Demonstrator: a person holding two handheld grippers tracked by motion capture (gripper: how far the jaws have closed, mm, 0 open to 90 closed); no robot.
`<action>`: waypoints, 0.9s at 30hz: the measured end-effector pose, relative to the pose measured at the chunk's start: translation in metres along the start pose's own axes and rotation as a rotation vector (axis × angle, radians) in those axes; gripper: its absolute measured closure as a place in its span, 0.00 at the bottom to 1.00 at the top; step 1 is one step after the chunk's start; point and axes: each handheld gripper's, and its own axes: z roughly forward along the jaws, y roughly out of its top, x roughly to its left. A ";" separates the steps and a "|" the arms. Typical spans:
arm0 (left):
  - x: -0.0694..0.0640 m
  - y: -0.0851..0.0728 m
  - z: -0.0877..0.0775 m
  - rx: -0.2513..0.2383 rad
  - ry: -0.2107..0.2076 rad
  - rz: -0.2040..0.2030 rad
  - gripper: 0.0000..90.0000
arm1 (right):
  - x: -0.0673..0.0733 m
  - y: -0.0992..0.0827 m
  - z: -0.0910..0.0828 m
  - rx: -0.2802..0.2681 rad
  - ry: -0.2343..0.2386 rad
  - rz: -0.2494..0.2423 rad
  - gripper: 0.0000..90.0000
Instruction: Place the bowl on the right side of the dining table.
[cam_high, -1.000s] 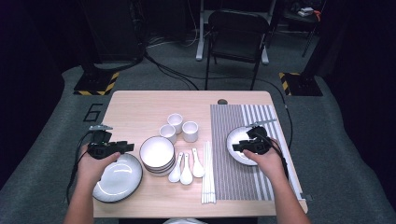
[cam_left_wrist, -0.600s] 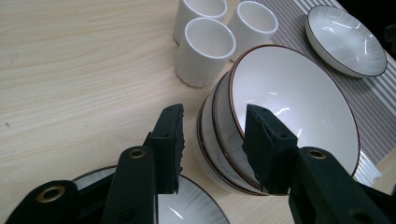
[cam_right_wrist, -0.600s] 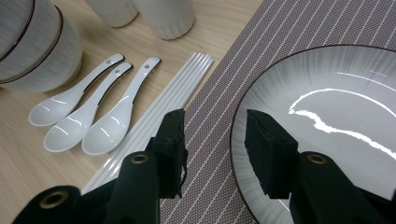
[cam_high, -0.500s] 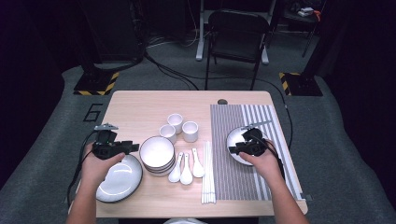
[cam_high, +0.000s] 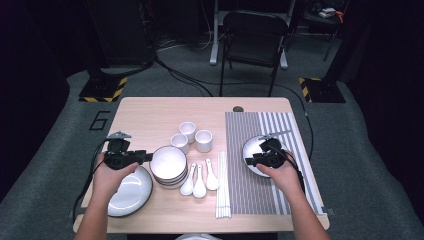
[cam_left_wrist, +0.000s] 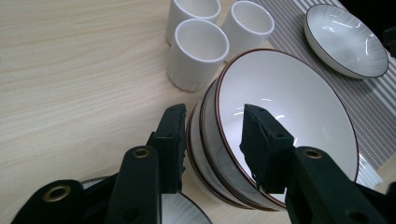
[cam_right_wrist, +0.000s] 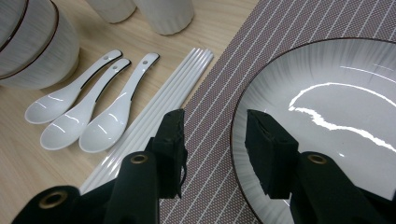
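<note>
High view: left gripper (cam_high: 142, 156) sits at the near-left of the table (cam_high: 145, 112), jaws pointing toward the stack of bowls (cam_high: 169, 165) just ahead of it; a black-rimmed plate (cam_high: 131, 192) lies under and behind the hand. Right gripper (cam_high: 251, 160) hovers at the edge of a shallow dish (cam_high: 253, 148) on the striped placemat (cam_high: 292, 132). Between the two grippers: three soup spoons (cam_high: 199, 181), a bundle of white chopsticks (cam_high: 223, 185), three cups (cam_high: 196, 137).

Left gripper view: jaws straddle the near rim of the top bowl (cam_left_wrist: 289, 98), one finger outside the stack, one inside the bowl. They've just been closing, but are approx. half open, gaps visible both sides of the rim, so no grip yet. Cups stand beyond-left of the jaws, dish (cam_left_wrist: 348, 42) far ahead-right.

Right gripper view: jaws partly open astride the dish rim (cam_right_wrist: 243, 121), one pad over the placemat (cam_right_wrist: 219, 154), one over the dish interior. Pads don't look pressed on; nothing held. Spoons (cam_right_wrist: 84, 121) and chopsticks (cam_right_wrist: 163, 102) lie to the jaws' left.

Risks, as judgement: glazed rims are slick, so a shallow pinch w/ either gripper could slip and drop the piece. On the left, nested bowls may stick, so lifting the top one could drag the next bowl up, then let it fall. Tilting on lift could knock the nearby cups.
</note>
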 end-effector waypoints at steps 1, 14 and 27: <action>-0.001 0.001 0.000 0.005 0.003 0.007 0.68 | -0.001 0.000 0.000 -0.004 0.000 -0.001 0.64; -0.009 0.001 0.023 0.012 0.024 0.029 0.72 | -0.003 -0.004 -0.002 -0.009 -0.012 0.012 0.64; -0.011 -0.002 0.038 0.015 0.050 0.046 0.77 | -0.004 -0.007 -0.002 -0.007 -0.020 0.018 0.64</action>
